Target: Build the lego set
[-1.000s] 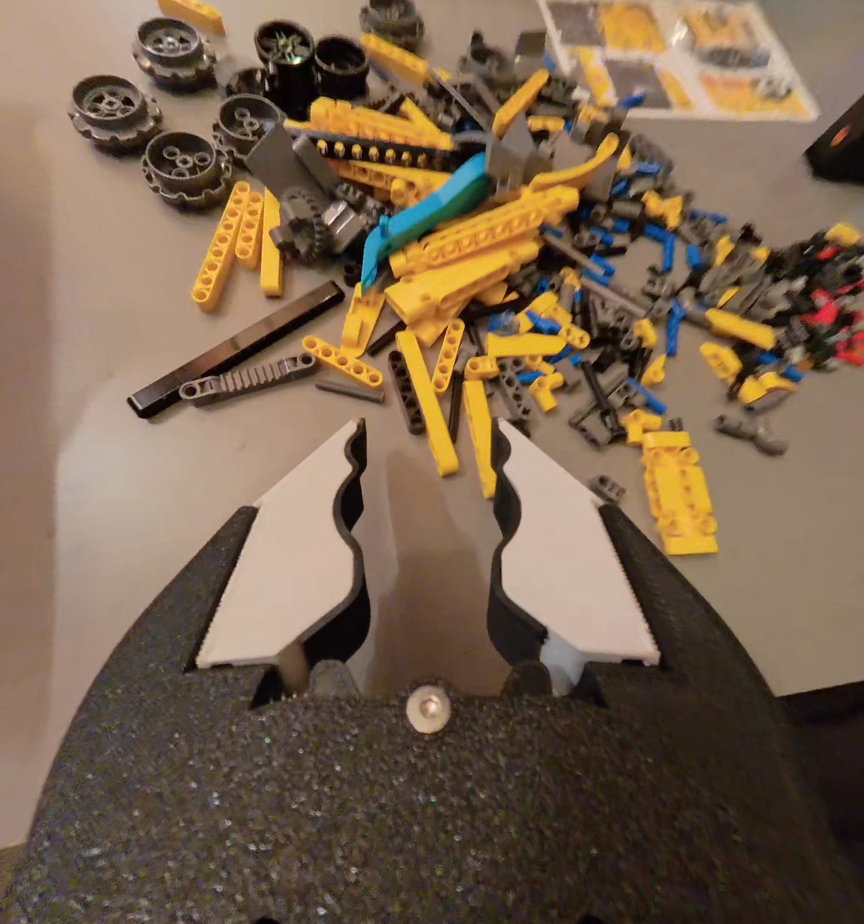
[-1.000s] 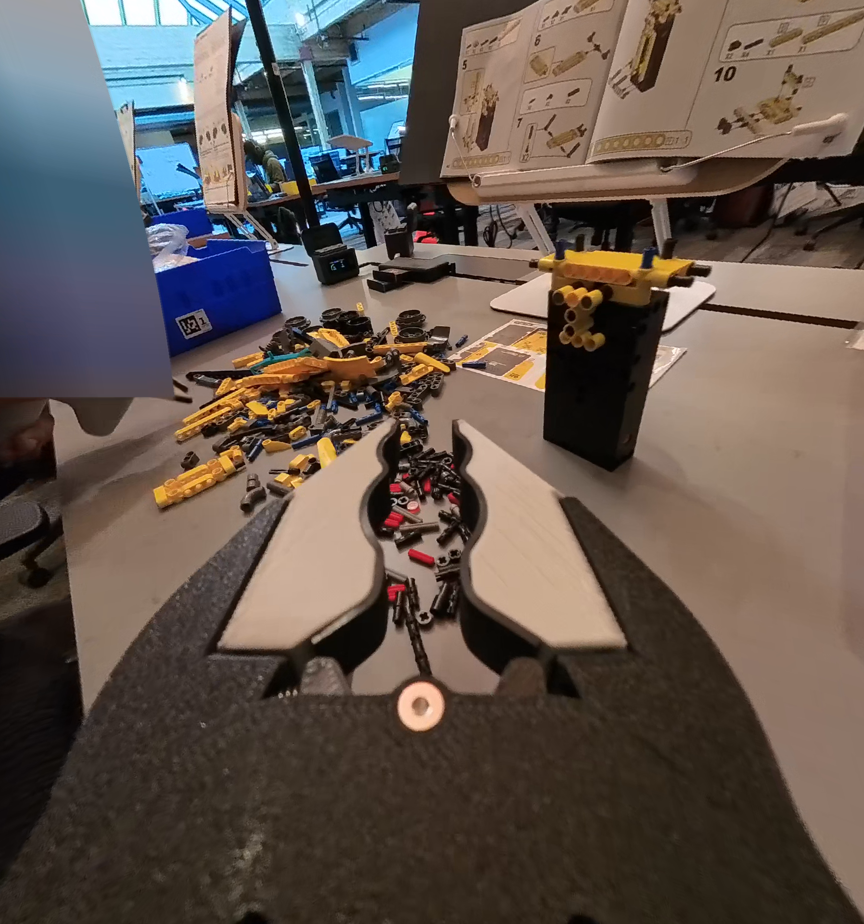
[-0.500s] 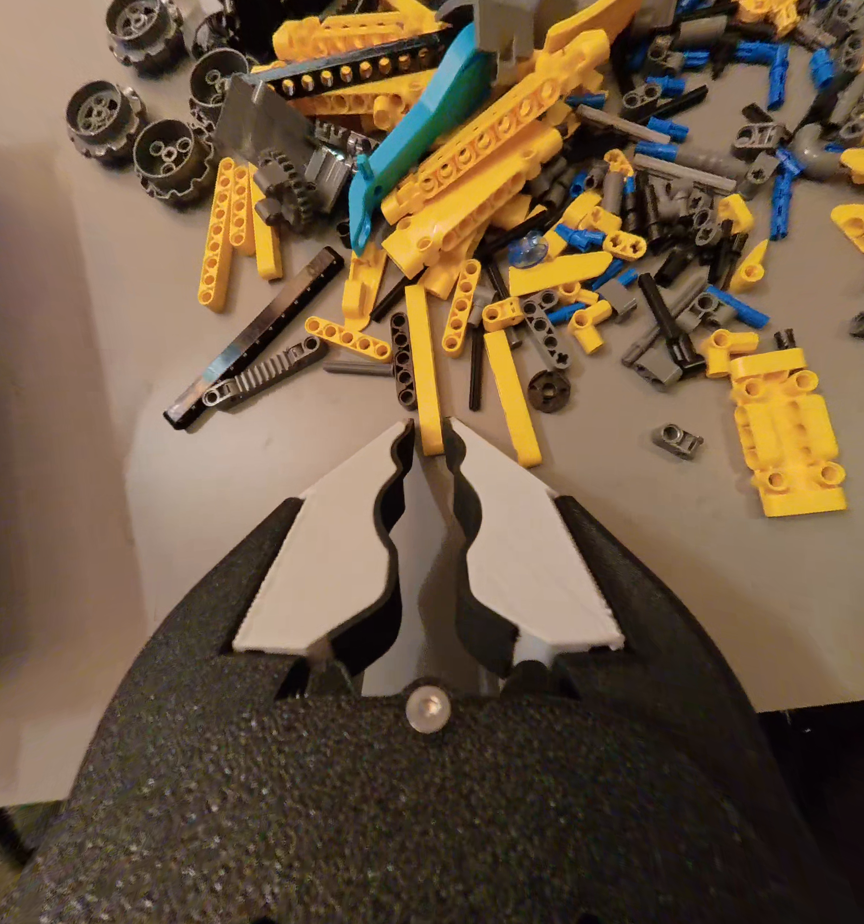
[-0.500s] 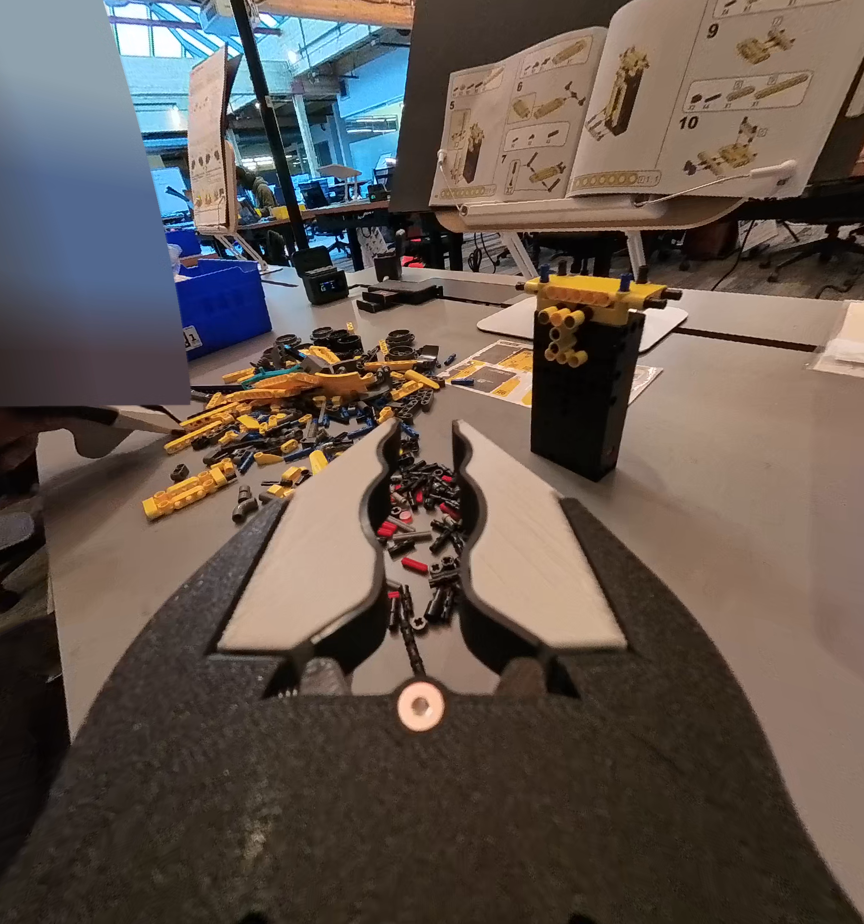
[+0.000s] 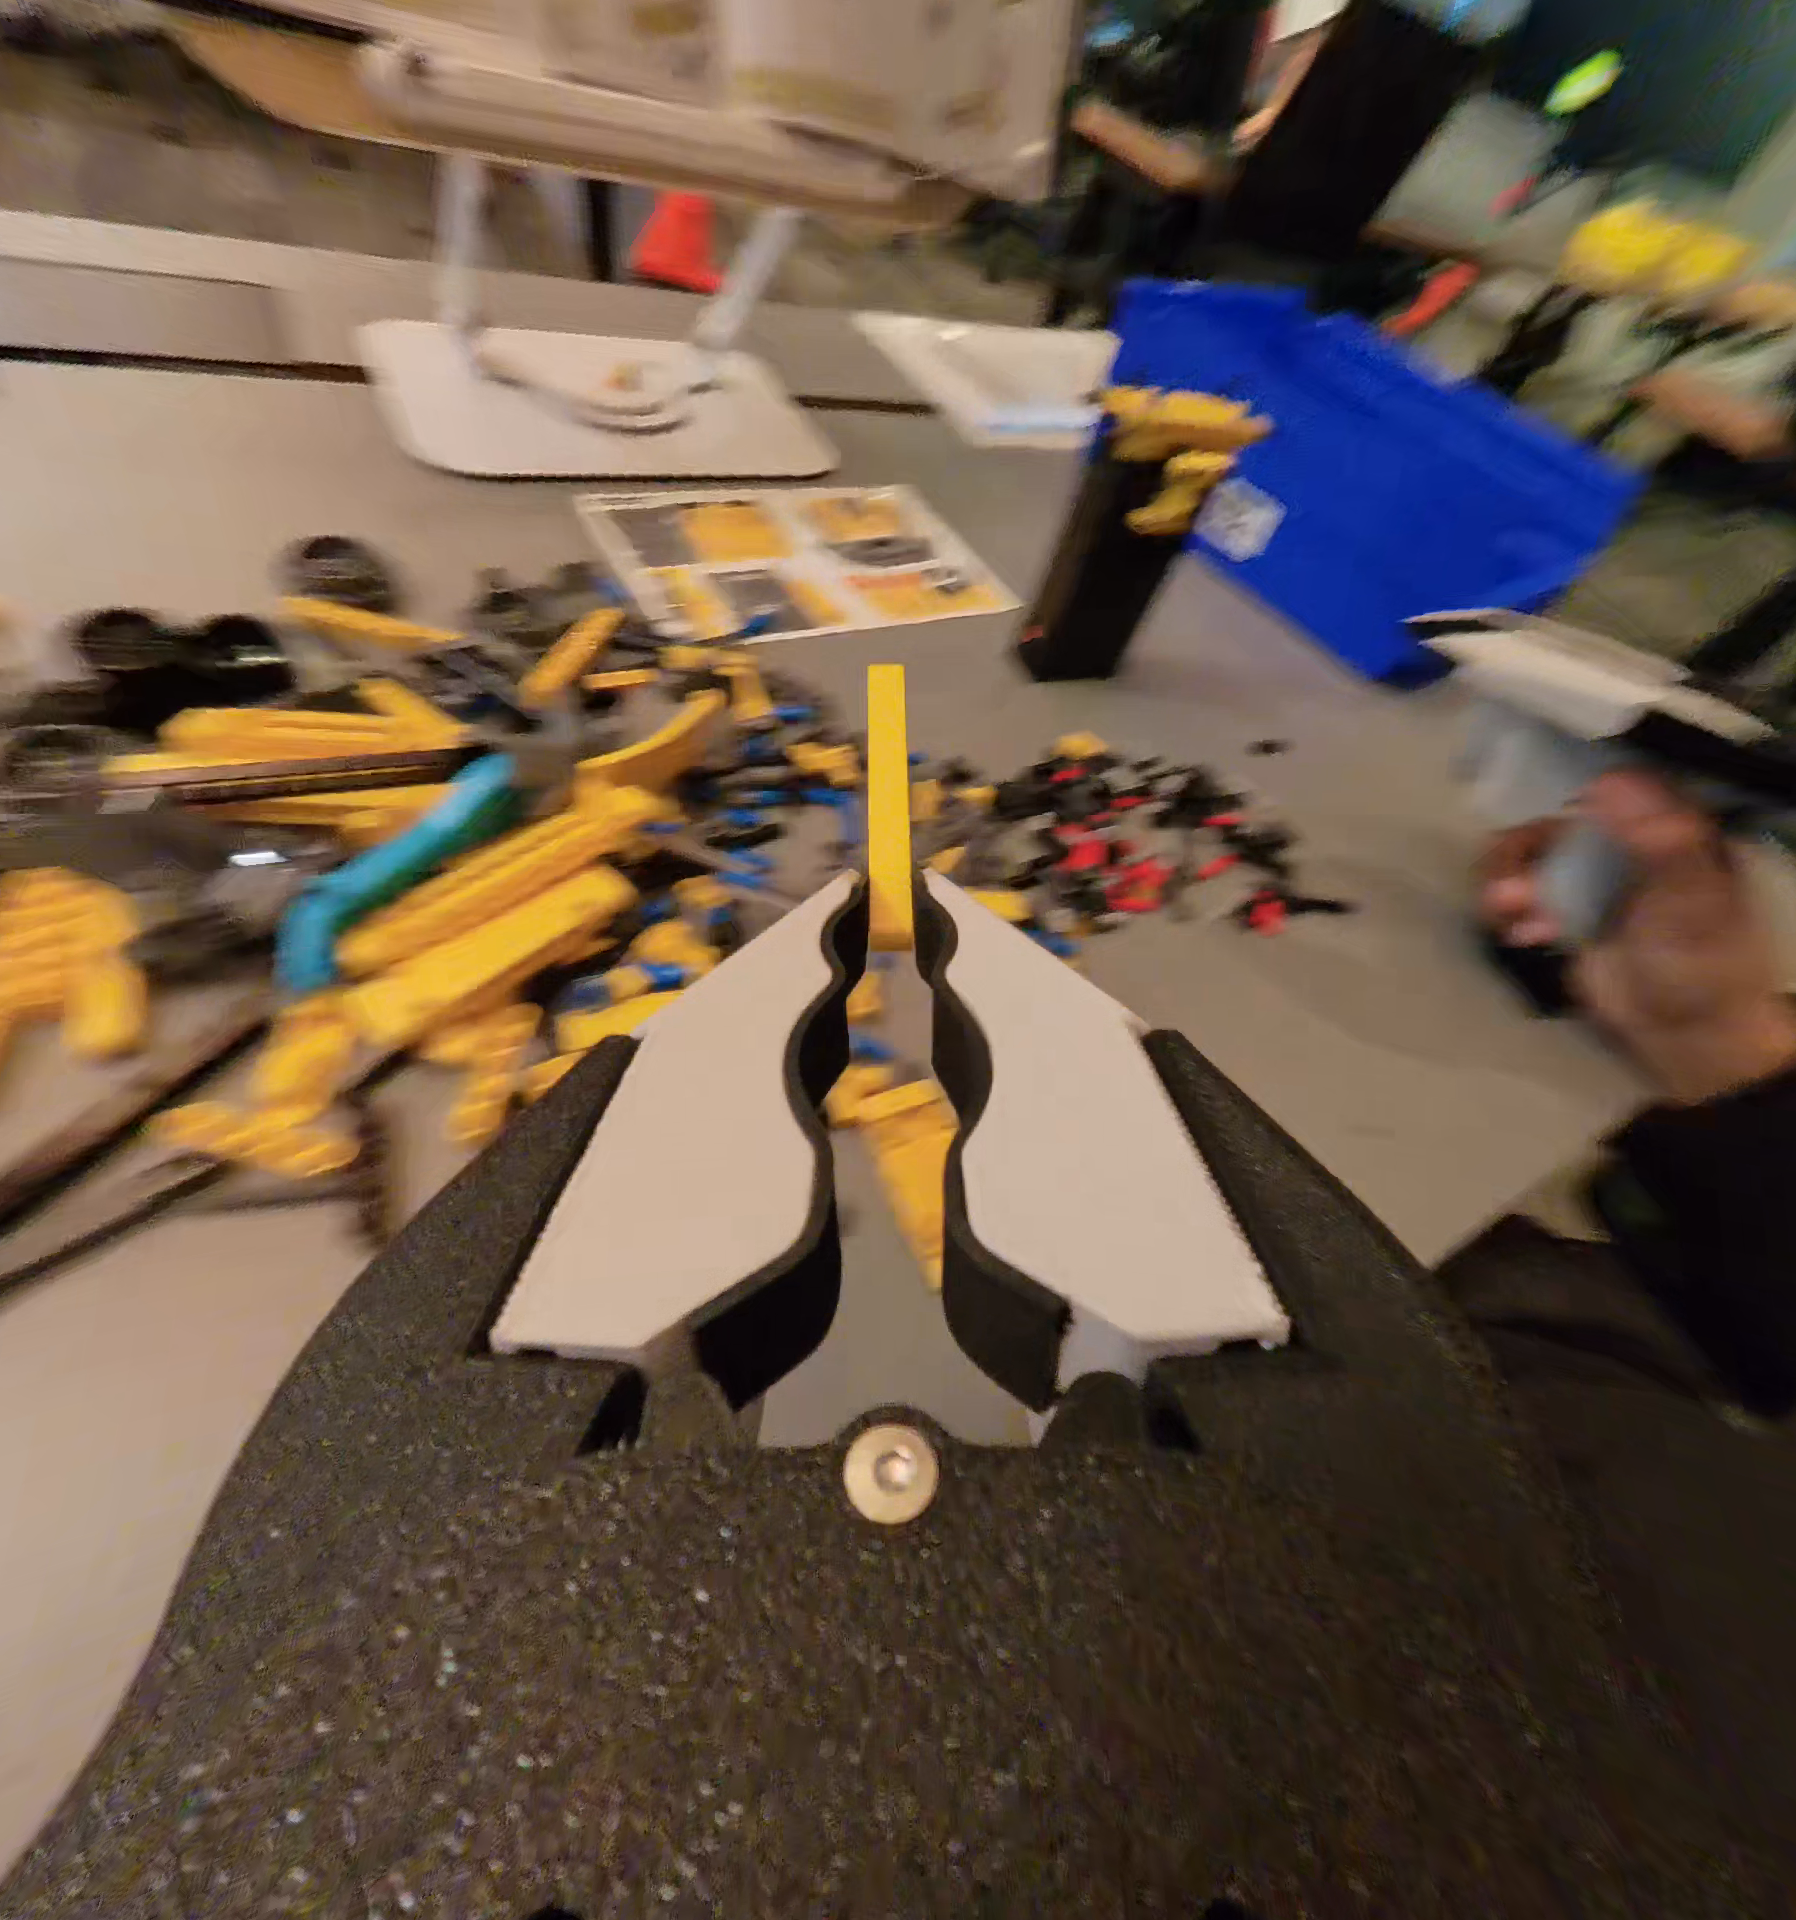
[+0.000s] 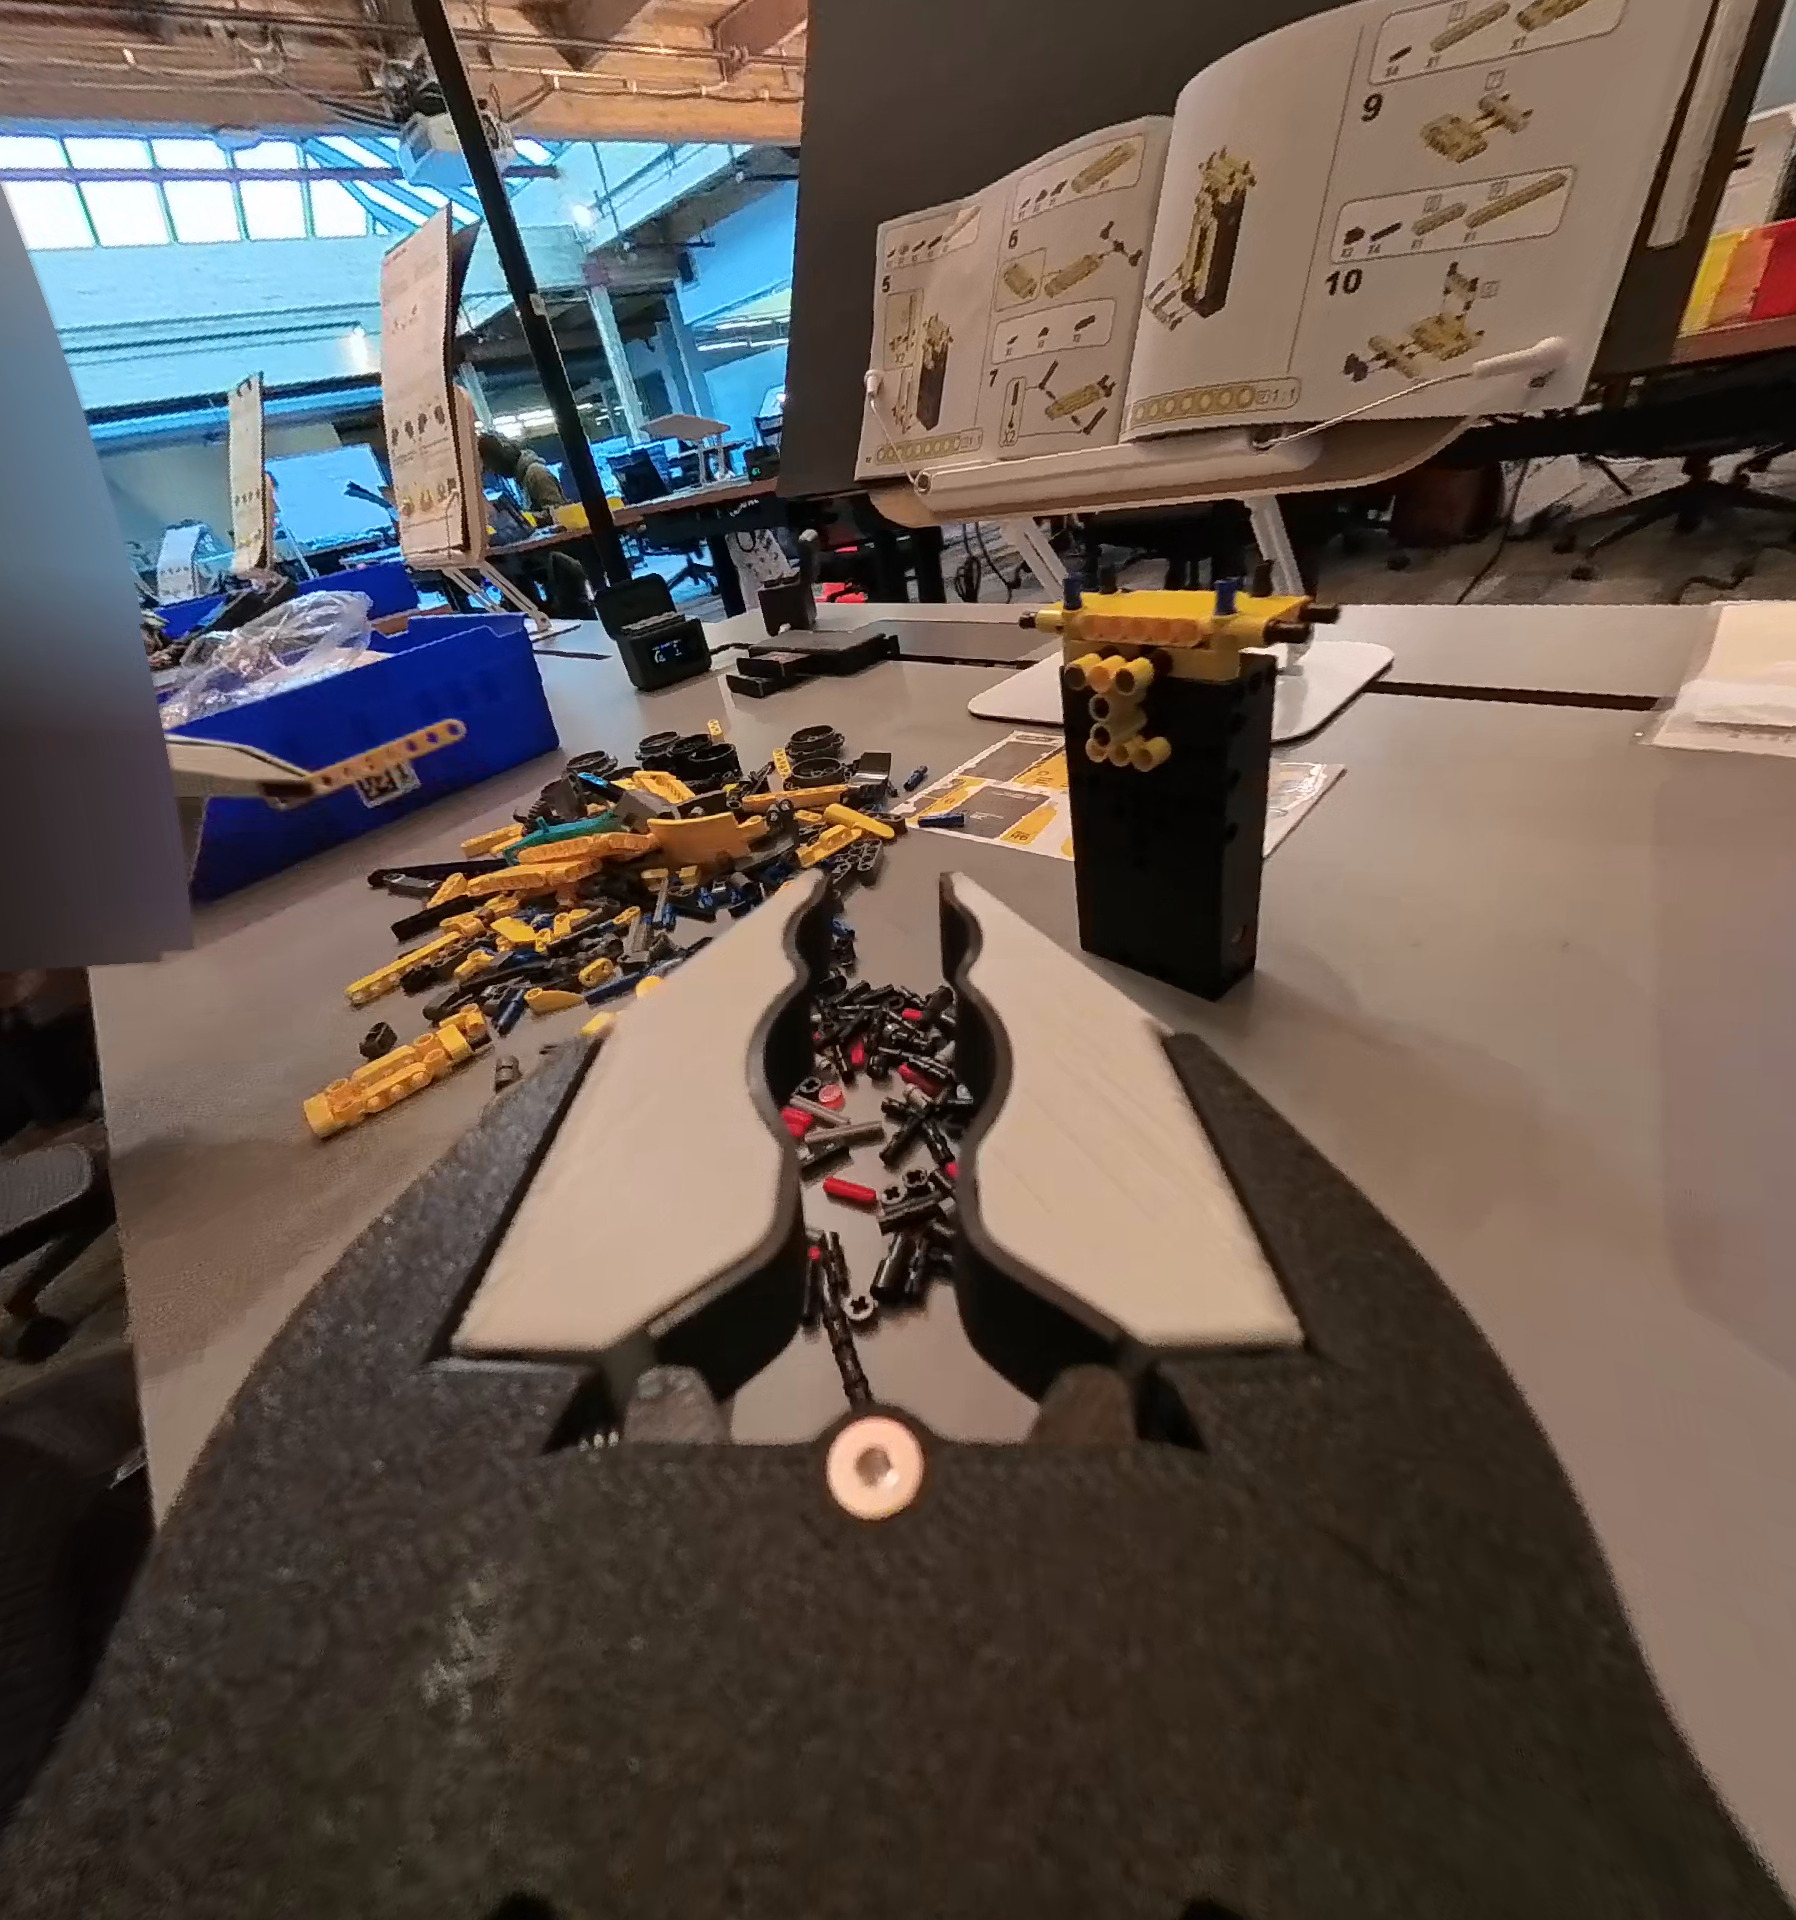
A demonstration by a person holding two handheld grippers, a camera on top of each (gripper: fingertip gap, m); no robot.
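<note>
Left gripper [image 5: 889, 899] up off the surface [image 5: 1289, 1039], jaws pinching one end of a yellow beam [image 5: 886, 790], edge-on and smooth here. Only the right wrist view shows its row of holes, with the beam raised before the blue bin [image 6: 437, 717]. Right gripper [image 6: 883, 894] hangs, jaws spread, over black and red pins [image 6: 894, 1091], beside the black tower [image 6: 1164, 821].

Open-plan office: desks [image 6: 1496, 831], swivel chairs [image 6: 1704, 488]
</note>
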